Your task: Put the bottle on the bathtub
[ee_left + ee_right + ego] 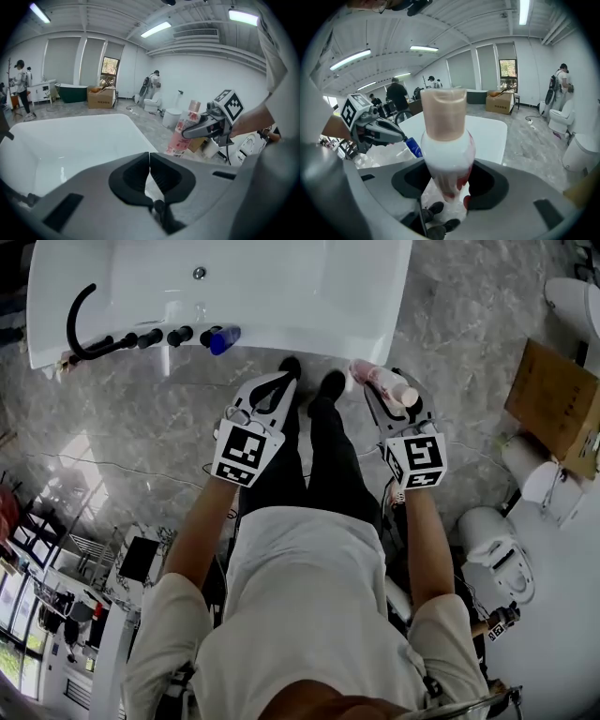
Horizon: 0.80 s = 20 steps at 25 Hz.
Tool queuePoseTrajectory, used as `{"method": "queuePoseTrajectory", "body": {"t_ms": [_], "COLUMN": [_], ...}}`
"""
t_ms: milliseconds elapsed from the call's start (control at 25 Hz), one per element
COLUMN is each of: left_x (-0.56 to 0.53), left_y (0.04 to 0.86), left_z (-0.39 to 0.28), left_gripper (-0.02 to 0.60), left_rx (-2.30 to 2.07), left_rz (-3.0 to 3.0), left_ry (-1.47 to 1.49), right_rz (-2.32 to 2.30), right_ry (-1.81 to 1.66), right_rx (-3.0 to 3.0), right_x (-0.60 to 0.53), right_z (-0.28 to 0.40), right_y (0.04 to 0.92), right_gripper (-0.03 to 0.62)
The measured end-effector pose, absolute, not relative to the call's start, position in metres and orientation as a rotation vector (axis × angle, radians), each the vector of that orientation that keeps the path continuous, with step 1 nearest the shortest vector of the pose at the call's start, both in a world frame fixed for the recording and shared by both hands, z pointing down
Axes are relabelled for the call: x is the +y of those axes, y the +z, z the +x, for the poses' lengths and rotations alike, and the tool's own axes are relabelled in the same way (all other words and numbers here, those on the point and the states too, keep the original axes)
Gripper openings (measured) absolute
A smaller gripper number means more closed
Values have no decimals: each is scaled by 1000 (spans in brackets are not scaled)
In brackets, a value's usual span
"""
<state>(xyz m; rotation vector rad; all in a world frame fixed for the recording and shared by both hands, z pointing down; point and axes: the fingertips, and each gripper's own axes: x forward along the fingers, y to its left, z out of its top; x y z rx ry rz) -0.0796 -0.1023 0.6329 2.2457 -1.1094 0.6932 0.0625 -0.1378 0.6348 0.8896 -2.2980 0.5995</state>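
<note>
So the pink-and-white plastic bottle with the beige cap (445, 140) is clamped in the right gripper's (382, 390) fingers, roughly upright, cap up. Straight ahead, close by, is the white bathtub (309, 296). The left gripper (149, 161) hangs alongside, fingers pinched together on nothing.

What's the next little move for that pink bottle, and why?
Probably carry the right gripper forward toward the bathtub rim: the pink bottle is clamped in it, but hangs over the floor, short of the tub's white edge.
</note>
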Motion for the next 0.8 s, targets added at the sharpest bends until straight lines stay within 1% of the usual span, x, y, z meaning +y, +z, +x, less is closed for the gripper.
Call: {"method": "queuePoseTrajectory", "body": {"t_ms": [560, 800], "left_x": [-107, -106], "left_y": [705, 737], "left_z": [-63, -56], "left_gripper": [9, 9], "left_rx": [-1122, -1118], "left_rz": [2172, 2145], "left_ry": [673, 685], "right_rz": [813, 789], "right_ry": [572, 535], "right_rx": [-2279, -2274], "right_x": [-145, -150], "right_z": [63, 65], "right_y": [744, 778], "right_gripper": [245, 245]}}
